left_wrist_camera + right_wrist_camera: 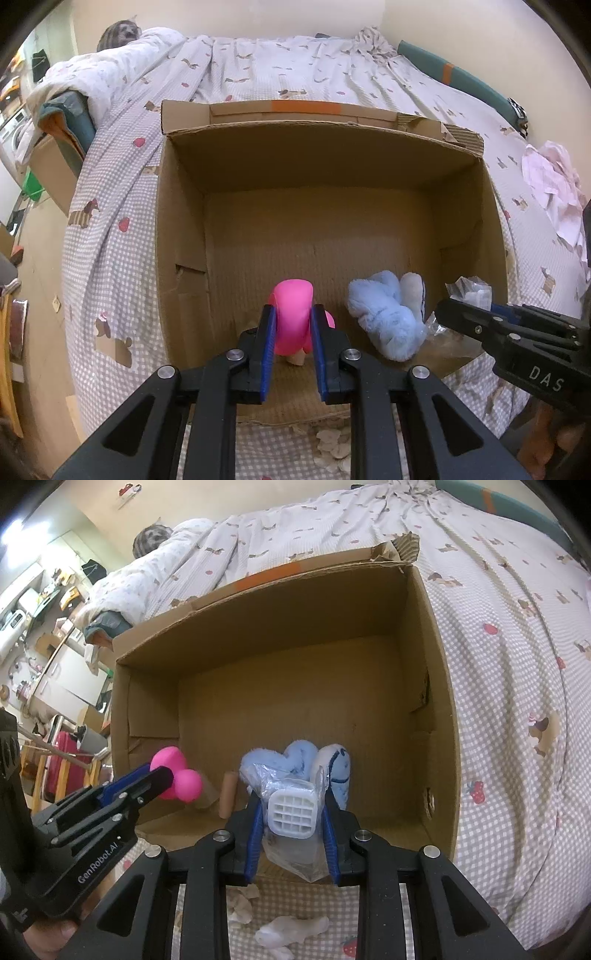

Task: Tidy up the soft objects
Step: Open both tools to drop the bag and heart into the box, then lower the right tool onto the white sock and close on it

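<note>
An open cardboard box [192, 206] sits on a bed; it also shows in the right wrist view [439, 686]. My left gripper [293, 314] is shut on a pink soft toy [291, 314] and holds it over the box's near edge; the toy also shows in the right wrist view [177, 771]. My right gripper [293, 801] is shut on a white grid-shaped item in a clear plastic bag [291, 812], above the box's near side. A light blue plush toy [388, 310] lies on the box floor, just beyond the bagged item [314, 760].
The bed is covered with a checked sheet with a dog print [110, 258]. Pink-white crumpled cloth [554, 184] lies at the right. White crumpled pieces [288, 930] lie on the sheet in front of the box. Furniture and clutter [48, 627] stand to the left.
</note>
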Demonstrator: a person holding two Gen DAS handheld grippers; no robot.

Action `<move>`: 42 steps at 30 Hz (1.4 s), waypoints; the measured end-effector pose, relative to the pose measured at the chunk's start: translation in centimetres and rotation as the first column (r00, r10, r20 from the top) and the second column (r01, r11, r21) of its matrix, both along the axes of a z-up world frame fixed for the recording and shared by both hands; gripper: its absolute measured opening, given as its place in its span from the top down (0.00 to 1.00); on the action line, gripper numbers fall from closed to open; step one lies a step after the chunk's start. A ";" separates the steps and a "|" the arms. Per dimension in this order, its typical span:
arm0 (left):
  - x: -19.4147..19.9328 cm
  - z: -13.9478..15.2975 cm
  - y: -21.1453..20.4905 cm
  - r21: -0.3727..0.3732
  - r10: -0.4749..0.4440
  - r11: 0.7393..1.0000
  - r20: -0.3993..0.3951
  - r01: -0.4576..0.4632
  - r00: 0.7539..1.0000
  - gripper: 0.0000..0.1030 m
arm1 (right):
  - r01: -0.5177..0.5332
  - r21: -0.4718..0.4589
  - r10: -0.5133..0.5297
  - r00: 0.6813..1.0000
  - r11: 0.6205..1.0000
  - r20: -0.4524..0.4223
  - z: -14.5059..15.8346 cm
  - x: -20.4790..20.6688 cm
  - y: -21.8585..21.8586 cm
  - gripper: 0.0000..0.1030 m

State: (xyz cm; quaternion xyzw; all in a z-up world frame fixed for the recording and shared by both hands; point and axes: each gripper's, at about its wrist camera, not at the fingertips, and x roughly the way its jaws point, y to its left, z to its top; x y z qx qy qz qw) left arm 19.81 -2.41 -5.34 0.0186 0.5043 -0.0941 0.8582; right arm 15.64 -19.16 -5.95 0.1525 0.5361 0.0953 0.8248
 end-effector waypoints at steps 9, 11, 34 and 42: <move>0.1 -0.2 -0.9 0.000 -0.040 0.999 -0.011 0.040 0.999 0.74 | 0.037 0.028 -0.037 0.999 0.999 0.012 0.2 0.0 -0.6 0.31; 0.0 -0.1 -1.0 0.011 -0.040 0.999 0.000 0.040 0.999 0.50 | 0.055 0.027 -0.057 0.997 0.998 0.053 0.9 -0.1 -0.9 0.29; -3.5 3.5 1.8 0.011 0.043 0.999 0.113 -0.044 0.993 0.33 | 0.123 0.056 -0.130 0.983 0.991 0.129 3.0 -1.8 -2.0 0.00; -6.6 3.6 2.9 0.008 0.082 0.997 0.097 -0.083 0.992 0.33 | 0.091 0.029 -0.094 0.988 0.995 0.125 3.7 -3.8 -1.9 0.00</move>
